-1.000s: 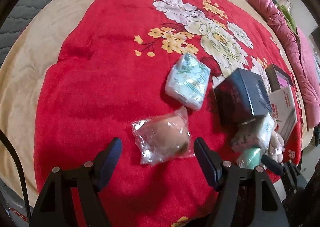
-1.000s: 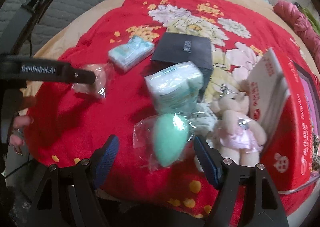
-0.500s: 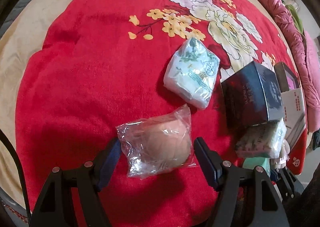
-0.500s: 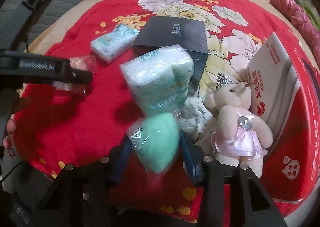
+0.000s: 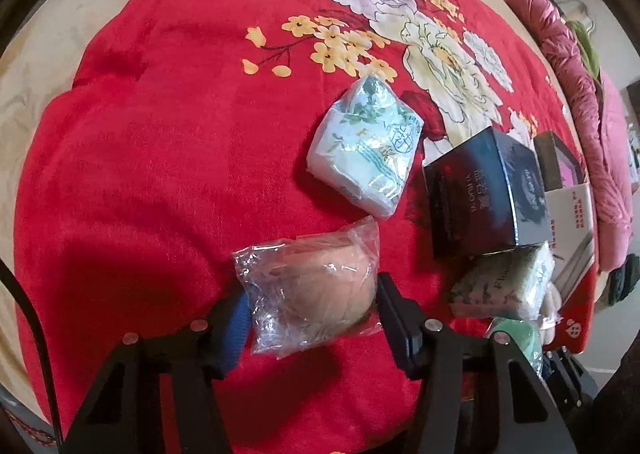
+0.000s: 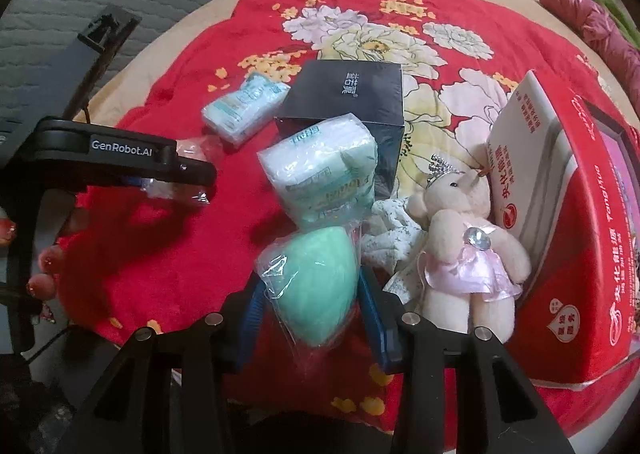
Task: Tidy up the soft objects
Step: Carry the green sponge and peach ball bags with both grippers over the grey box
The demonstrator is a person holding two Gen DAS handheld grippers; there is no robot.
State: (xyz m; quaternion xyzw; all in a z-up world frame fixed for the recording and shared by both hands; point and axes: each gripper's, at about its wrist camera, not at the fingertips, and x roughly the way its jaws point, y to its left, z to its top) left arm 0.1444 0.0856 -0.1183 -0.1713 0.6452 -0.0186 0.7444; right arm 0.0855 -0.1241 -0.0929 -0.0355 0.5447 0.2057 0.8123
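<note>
My left gripper (image 5: 310, 304) is shut on a beige sponge in a clear bag (image 5: 316, 290), low over the red flowered blanket (image 5: 160, 133). My right gripper (image 6: 310, 306) is shut on a green sponge in a clear bag (image 6: 316, 290). A pale blue tissue pack (image 5: 366, 145) lies beyond the beige sponge and also shows in the right wrist view (image 6: 244, 103). A second tissue pack (image 6: 324, 169) sits just past the green sponge. A cream teddy bear in a pink dress (image 6: 464, 246) lies to its right. The left gripper (image 6: 120, 157) shows at the left of the right wrist view.
A dark blue box (image 5: 484, 197) stands right of the blue tissue pack. An open red carton (image 6: 572, 221) lies at the right by the bear. A floral cloth (image 6: 392, 230) lies between sponge and bear. A pink quilt (image 5: 576, 93) runs along the far right.
Both grippers moved forward around their sponges and closed on them. The left jaws went from wide open to pressing the beige sponge; the right jaws tightened on the green sponge.
</note>
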